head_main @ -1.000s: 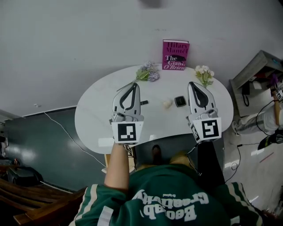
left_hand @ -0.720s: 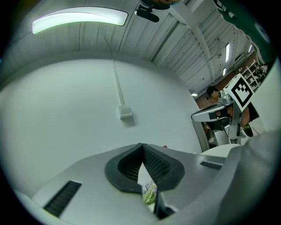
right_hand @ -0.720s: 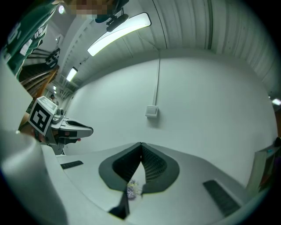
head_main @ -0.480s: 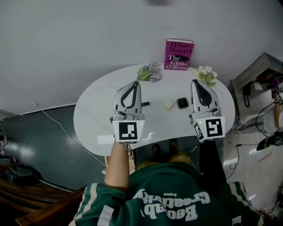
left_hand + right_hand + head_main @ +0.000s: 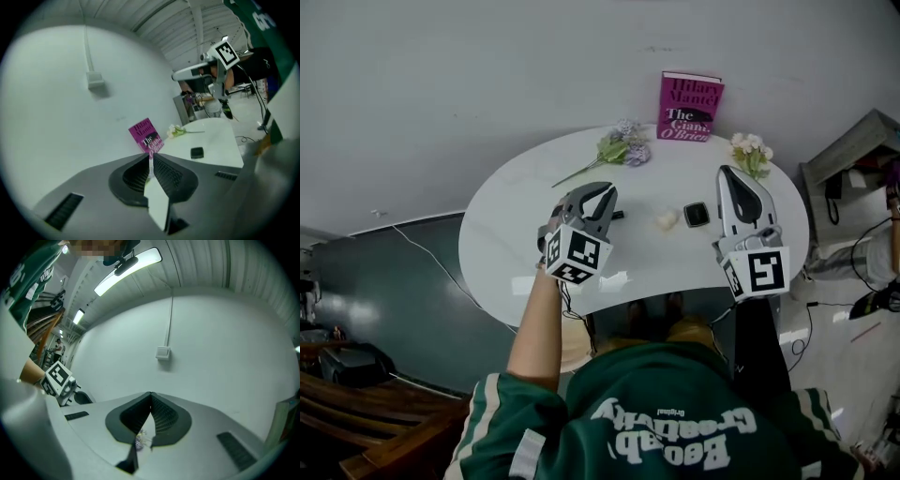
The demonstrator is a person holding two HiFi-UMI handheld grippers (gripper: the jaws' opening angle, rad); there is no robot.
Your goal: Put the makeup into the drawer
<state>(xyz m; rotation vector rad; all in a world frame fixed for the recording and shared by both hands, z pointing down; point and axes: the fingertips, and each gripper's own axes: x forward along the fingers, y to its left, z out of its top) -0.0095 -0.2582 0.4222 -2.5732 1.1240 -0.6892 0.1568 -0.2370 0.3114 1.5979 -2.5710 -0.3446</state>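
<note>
Pale wall (image 5: 441,94) up top, dark floor (image 5: 394,291) at the left, and a white oval tabletop (image 5: 502,239) pushed against that wall, so that's the stage.

Starting at the left, the left claw (image 5: 607,192) hangs over the near-left part of the tabletop. Its nose is tipped downward and its marker cube faces back toward the person. Its own view shows the jaws pressed tight together with nothing between them: clenched and empty. Just right of its tip, a small dark stick (image 5: 619,216) lies flat on the tabletop. Whether the claw touches it, I cannot tell. Beyond the claw, near the far edge, lies a sprig of purple flowers (image 5: 625,150).

Moving right into the gap between the two claws, there's a cream-coloured lump (image 5: 666,220), too small to name. Just beside it is the black square compact (image 5: 696,214), the makeup. It sits out on the tabletop, closer to the right claw than to the left, and neither one touches it. Past that gap, a magenta book (image 5: 689,106) stands upright against the wall.

Now the right claw (image 5: 728,172), held level over the right part of the tabletop. Its own view shows the tips meeting, clenched as well, with nothing gripped. White flowers (image 5: 750,150) lie just beyond its tip. Behind both claws, the person's green sweatshirt (image 5: 656,412) fills the bottom.
</note>
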